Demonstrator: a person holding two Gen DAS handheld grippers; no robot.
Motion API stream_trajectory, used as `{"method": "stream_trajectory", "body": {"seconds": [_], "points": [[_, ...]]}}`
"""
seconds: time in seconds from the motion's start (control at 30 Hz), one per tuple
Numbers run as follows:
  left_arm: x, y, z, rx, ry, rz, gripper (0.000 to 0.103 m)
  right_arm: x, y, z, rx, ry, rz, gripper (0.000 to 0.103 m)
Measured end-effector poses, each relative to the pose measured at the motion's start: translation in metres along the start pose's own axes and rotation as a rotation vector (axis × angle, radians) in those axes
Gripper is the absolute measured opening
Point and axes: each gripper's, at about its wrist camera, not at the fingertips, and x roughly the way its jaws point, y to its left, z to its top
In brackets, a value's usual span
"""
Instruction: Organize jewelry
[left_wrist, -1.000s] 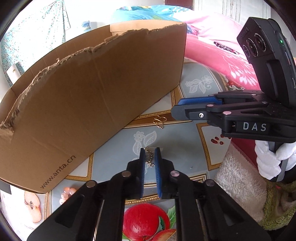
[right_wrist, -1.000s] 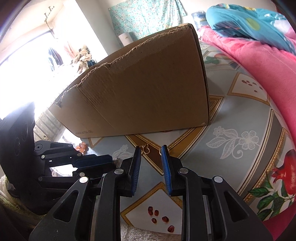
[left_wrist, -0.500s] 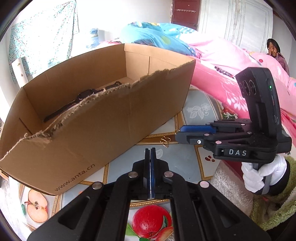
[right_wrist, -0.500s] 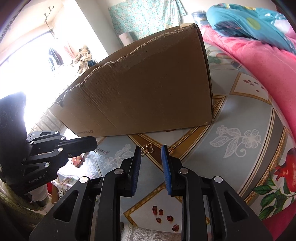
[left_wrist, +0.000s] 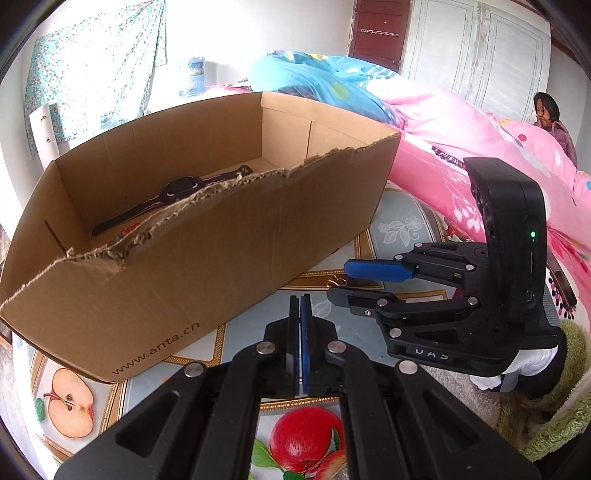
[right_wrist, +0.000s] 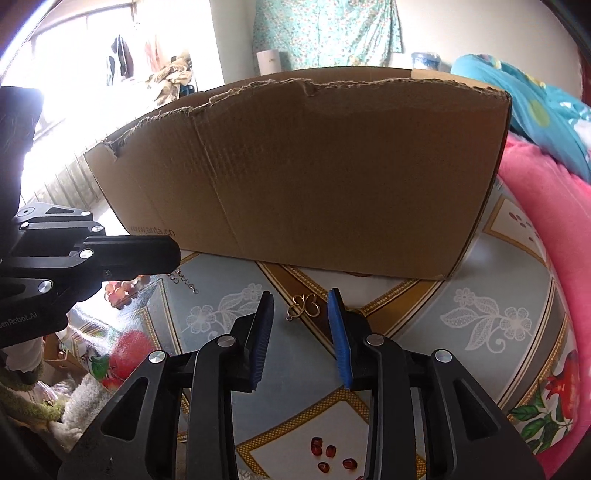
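A brown cardboard box (left_wrist: 207, 258) stands on the patterned tablecloth; a black watch (left_wrist: 177, 192) lies inside it. My left gripper (left_wrist: 300, 306) is shut and raised in front of the box. In the right wrist view it (right_wrist: 173, 254) holds a silver chain (right_wrist: 183, 280) that dangles below its tip. My right gripper (right_wrist: 300, 306) is open, low over the cloth, with a gold butterfly pendant (right_wrist: 304, 306) just beyond its fingertips. The pendant also shows in the left wrist view (left_wrist: 337, 282), beside the right gripper (left_wrist: 343, 280).
The box wall (right_wrist: 314, 166) rises close behind the pendant. Pink bedding (left_wrist: 480, 155) lies to the right of the table. A fluffy towel (left_wrist: 554, 413) sits at the near right edge. A person (left_wrist: 550, 122) sits far back.
My left gripper closed on the silver chain and lifted it up off the cloth. My right gripper swung toward the gold pendant and opened wider.
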Motion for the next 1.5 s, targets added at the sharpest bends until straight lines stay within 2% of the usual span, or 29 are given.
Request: {"method": "stream_trajectory", "body": {"seconds": [0.13,0.2,0.3,0.67,0.73,0.8,1.0,1.1,1.17,1.2,1.33,1.4,1.5], "points": [[0.004,0.002,-0.001,0.0,0.001,0.004,0.0,0.004,0.006,0.004,-0.073,0.009,-0.056,0.029],[0.006,0.005,-0.001,-0.002,-0.001,0.002,0.0,0.008,0.002,0.006,-0.066,0.009,-0.058,0.028],[0.007,0.008,-0.002,-0.01,-0.005,-0.007,0.0,0.009,-0.001,0.008,-0.064,0.016,-0.059,0.014],[0.005,0.015,-0.006,-0.016,-0.022,-0.028,0.0,0.014,-0.015,0.018,-0.01,0.036,-0.061,0.013],[0.004,0.016,-0.007,-0.019,-0.025,-0.029,0.0,0.015,-0.008,0.017,-0.005,0.036,-0.06,0.013],[0.003,0.016,-0.008,-0.02,-0.027,-0.03,0.0,0.014,-0.005,0.015,0.003,0.036,-0.058,0.003],[-0.005,0.015,-0.009,-0.018,-0.044,-0.023,0.0,0.013,-0.006,0.015,0.019,0.036,-0.062,0.003],[-0.009,0.014,-0.01,-0.019,-0.053,-0.018,0.0,0.01,-0.007,0.017,0.025,0.037,-0.047,0.009],[-0.011,0.013,-0.011,-0.018,-0.056,-0.016,0.0,0.013,-0.009,0.017,0.026,0.046,-0.039,0.03],[-0.012,0.014,-0.012,-0.02,-0.056,-0.017,0.0,0.015,-0.01,0.017,0.028,0.05,-0.034,0.033],[-0.015,0.012,-0.013,-0.021,-0.061,-0.02,0.0,0.024,-0.013,0.017,0.023,0.053,-0.037,0.033],[-0.015,0.011,-0.014,-0.018,-0.061,-0.021,0.0,0.028,-0.007,0.019,-0.028,0.061,-0.078,0.031],[-0.016,0.011,-0.013,-0.016,-0.064,-0.024,0.0,0.032,-0.002,0.022,-0.051,0.076,-0.101,0.02]]}}
